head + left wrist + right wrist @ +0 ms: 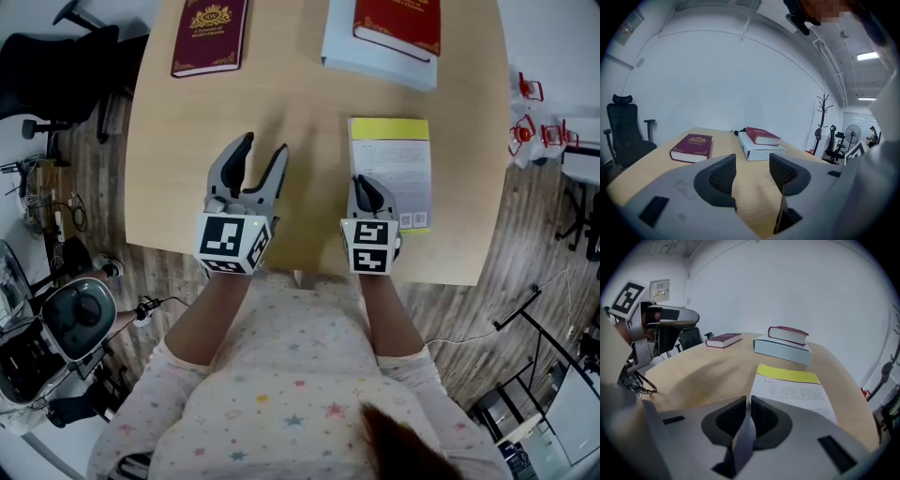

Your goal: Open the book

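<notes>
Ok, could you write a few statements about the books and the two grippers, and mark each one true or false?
1. The left gripper has its jaws apart over bare table, with nothing between them. True.
2. The red book lies on the maroon book. False: it lies on the thick pale book; the maroon book lies alone.
3. The booklet with the yellow band is the book nearest the right gripper. True.
4. The right gripper's jaws stand wide open. False: they are close together.
</notes>
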A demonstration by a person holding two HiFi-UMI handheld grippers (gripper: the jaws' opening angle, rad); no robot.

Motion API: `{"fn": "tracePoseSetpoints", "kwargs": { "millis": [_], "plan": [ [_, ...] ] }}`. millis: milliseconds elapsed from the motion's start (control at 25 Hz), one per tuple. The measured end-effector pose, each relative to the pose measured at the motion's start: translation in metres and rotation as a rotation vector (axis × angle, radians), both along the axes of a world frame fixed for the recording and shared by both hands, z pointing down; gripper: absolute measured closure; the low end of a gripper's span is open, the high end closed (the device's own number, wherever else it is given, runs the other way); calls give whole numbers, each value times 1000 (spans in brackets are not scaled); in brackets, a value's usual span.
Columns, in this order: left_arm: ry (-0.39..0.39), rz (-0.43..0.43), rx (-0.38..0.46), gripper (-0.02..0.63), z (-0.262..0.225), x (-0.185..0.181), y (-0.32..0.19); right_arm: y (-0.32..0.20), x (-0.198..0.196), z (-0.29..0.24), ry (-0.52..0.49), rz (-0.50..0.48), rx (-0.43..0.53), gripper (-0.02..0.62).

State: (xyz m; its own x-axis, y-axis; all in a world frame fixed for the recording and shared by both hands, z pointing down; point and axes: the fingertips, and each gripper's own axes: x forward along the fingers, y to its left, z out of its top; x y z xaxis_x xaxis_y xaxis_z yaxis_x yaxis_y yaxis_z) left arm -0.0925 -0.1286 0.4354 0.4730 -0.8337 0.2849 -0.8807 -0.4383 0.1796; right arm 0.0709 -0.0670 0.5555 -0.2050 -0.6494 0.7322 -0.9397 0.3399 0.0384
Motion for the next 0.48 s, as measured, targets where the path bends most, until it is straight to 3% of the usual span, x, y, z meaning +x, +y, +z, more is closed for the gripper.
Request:
{"fn": "tracePoseSetpoints", "kwargs": {
  "millis": [480],
  "plan": [
    [-5, -3, 17, 387, -8, -3, 0, -4, 22, -35, -208, 103, 17, 584]
  ]
}}
